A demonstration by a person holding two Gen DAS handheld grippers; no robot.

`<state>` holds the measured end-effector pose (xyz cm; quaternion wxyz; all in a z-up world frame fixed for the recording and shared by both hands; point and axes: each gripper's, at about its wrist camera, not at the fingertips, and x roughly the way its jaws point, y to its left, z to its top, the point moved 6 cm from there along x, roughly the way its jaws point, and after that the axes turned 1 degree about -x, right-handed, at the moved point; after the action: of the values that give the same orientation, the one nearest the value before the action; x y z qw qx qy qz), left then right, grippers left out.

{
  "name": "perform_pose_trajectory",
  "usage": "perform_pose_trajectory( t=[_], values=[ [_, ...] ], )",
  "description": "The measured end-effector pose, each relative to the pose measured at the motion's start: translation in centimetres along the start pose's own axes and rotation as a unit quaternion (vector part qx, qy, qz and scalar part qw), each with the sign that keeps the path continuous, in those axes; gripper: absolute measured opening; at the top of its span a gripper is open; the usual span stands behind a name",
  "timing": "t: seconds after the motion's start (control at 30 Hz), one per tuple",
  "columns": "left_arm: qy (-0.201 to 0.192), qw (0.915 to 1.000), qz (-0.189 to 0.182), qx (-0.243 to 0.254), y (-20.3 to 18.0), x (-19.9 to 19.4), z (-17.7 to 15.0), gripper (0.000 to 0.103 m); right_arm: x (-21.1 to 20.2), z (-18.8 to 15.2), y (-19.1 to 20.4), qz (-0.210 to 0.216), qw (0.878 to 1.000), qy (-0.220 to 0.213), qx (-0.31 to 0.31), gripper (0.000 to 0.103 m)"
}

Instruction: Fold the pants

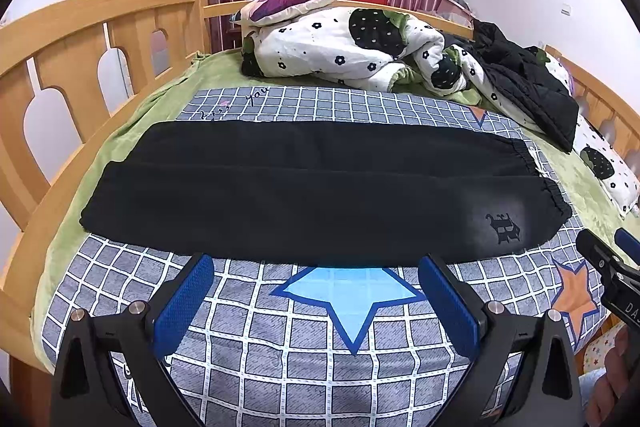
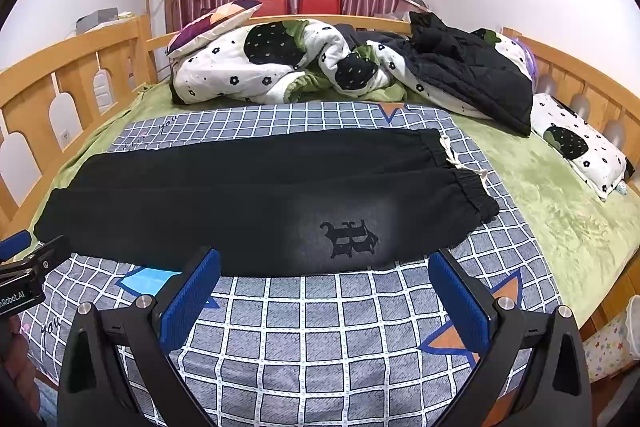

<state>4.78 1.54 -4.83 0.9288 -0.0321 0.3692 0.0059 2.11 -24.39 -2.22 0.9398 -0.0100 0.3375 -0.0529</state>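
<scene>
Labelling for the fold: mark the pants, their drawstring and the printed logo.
black pants [image 2: 200, 195]: right wrist view, mid-leg fabric.
white drawstring [image 2: 454, 158]: right wrist view, cord by waistband.
printed logo [image 2: 350, 239]: right wrist view, emblem's centre.

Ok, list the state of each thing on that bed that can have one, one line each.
pants: laid flat across the checked sheet, legs folded one over the other, not folded crosswise yet.
drawstring: loose, trailing off the waistband.
quilt: bunched in a heap.
black jacket: crumpled on the quilt.
left gripper: open, holding nothing.
right gripper: open, holding nothing.
</scene>
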Motion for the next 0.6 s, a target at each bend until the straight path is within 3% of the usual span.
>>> perform_pose_trajectory(
  t=[0.6],
  values=[
    [-0.001,1.0,0.001,-0.007,0.3,-0.04,-0.01,0.103,-0.13,0.03,0.16,0.0,1.0,0.0,-0.003,0.102]
  ],
)
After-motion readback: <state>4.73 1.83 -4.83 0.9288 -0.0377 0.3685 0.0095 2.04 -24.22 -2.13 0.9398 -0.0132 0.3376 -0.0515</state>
